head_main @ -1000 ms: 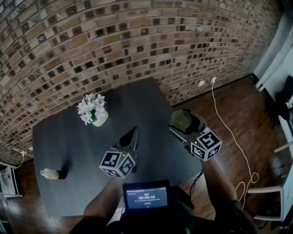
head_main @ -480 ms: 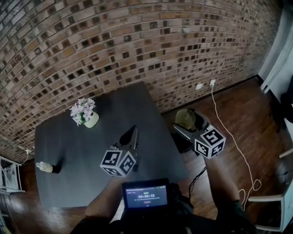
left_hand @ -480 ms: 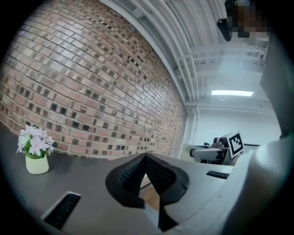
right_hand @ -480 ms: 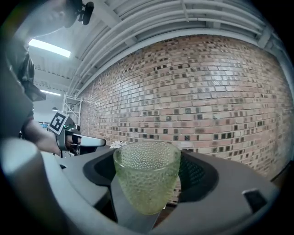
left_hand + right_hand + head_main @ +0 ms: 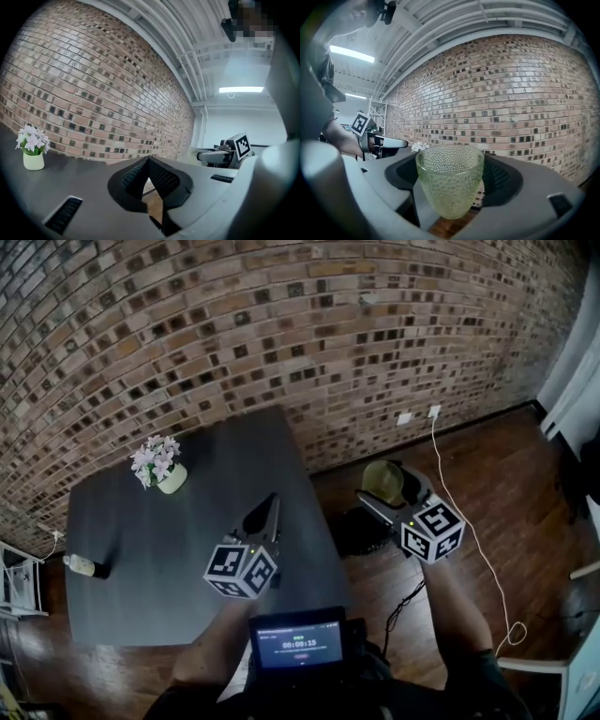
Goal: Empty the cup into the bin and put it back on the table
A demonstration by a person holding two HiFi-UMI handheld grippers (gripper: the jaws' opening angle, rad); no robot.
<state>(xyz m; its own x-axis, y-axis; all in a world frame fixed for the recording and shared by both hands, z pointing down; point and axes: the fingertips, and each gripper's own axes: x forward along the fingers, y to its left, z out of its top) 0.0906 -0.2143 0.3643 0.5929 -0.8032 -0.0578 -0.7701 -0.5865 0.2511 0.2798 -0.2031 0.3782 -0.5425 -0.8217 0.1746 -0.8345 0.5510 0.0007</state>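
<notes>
The right gripper (image 5: 394,491) clamps the upright green dimpled cup (image 5: 450,185) between wide-set jaws. It is held off the table (image 5: 141,549), above the wood floor, near a dark bin (image 5: 361,532). The left gripper (image 5: 264,518) hangs over the table, jaws together and empty.

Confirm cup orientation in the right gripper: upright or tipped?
Upright. In the right gripper view the cup sits between the jaws, rim level on top and base down, not yet tipped.
</notes>
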